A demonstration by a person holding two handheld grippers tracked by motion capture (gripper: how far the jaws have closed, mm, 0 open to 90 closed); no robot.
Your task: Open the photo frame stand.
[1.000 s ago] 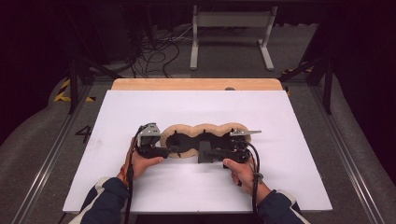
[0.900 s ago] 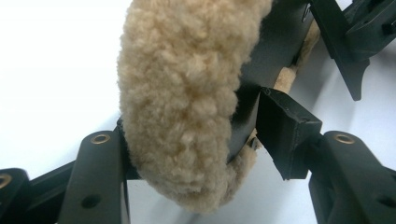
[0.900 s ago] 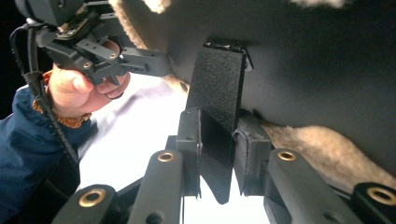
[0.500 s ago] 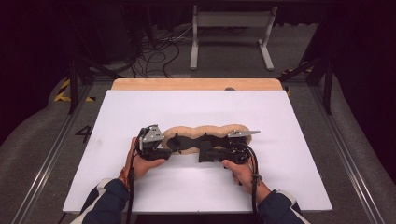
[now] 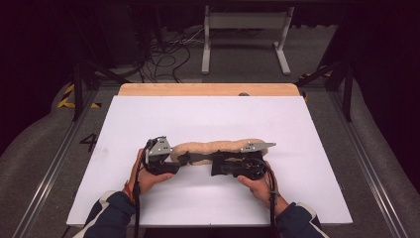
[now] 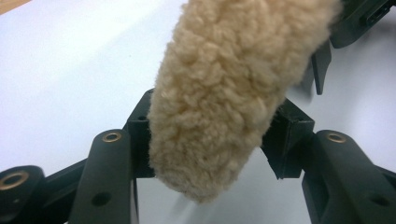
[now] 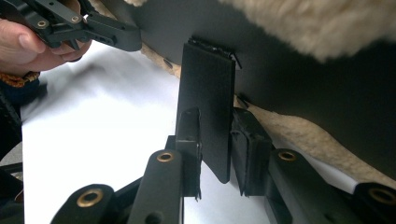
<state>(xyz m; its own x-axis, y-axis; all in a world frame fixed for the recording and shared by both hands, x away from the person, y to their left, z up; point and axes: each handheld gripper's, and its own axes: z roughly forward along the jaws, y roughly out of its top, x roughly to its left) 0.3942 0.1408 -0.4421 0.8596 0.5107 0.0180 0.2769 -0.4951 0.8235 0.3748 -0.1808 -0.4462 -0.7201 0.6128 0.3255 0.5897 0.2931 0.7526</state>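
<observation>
A long tan fleece pad [image 5: 218, 147] with a black backing lies lengthwise across the white tabletop [image 5: 208, 119], between my two grippers. My left gripper [image 5: 179, 159] holds its left end. In the left gripper view the rounded fleece end [image 6: 219, 93] sits between the jaws with both pads pressed into it; these jaws have just been closing on it. My right gripper [image 5: 221, 166] is under the pad's middle. In the right gripper view its jaws [image 7: 215, 149] are shut on a black strap tab [image 7: 205, 88] that hangs from the black backing [image 7: 299, 84].
A wooden board edge [image 5: 208, 89] runs along the table's far side. Behind it on the floor stand a white frame [image 5: 242, 39] and loose cables [image 5: 168, 54]. Metal rails [image 5: 366, 163] flank the table. White surface lies on every side of the pad.
The fleece pad has gone from a wavy, arched line with gaps under it to a straighter, closed roll. Both hands have stayed about where they were.
</observation>
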